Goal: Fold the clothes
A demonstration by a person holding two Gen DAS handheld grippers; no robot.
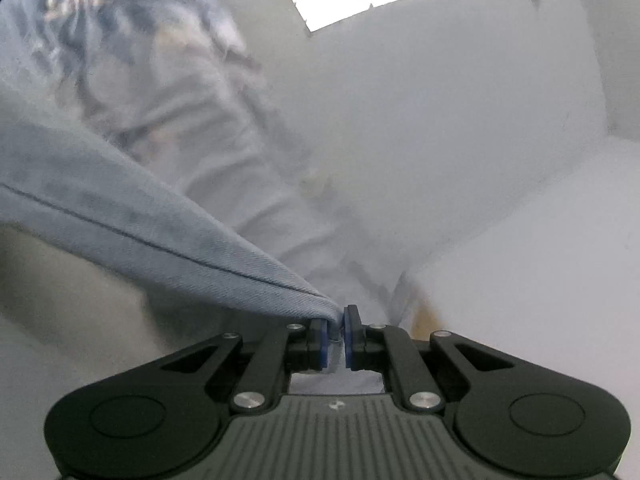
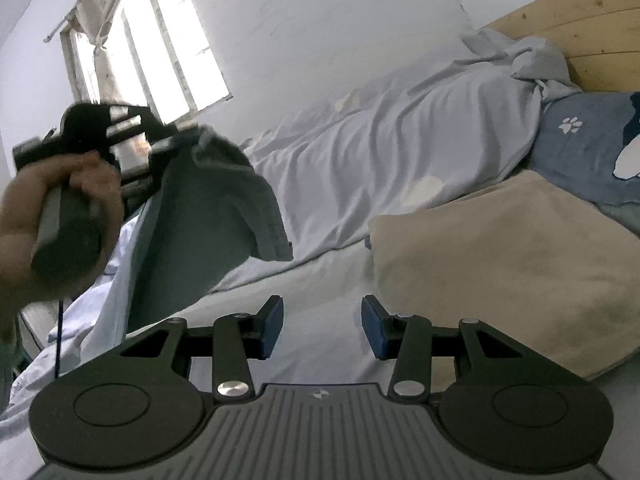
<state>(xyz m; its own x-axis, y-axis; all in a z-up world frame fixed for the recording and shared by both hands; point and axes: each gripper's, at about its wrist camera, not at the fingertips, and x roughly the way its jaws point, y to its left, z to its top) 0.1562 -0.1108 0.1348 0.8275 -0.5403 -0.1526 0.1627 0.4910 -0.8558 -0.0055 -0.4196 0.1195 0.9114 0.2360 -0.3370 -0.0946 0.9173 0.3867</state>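
L tool [image 1: 337,334] pinched tight on a fold of grey-blue cloth [image 1: 120,216], pads nearly meeting. In R wrist view a hand [image 2: 60,200] grips its handle, raised at left. R tool [image 2: 322,330] jaws apart, nothing between.

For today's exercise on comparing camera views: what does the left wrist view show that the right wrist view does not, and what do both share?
Only the left wrist view shows the left gripper close up, its blue pads pinched shut on an edge of the grey-blue garment.

Only the right wrist view shows the right gripper open and empty, the beige pillow, the paw-print blanket, the wooden headboard and the hand holding the left gripper.

Both show the garment, a pale wall and a bright window.
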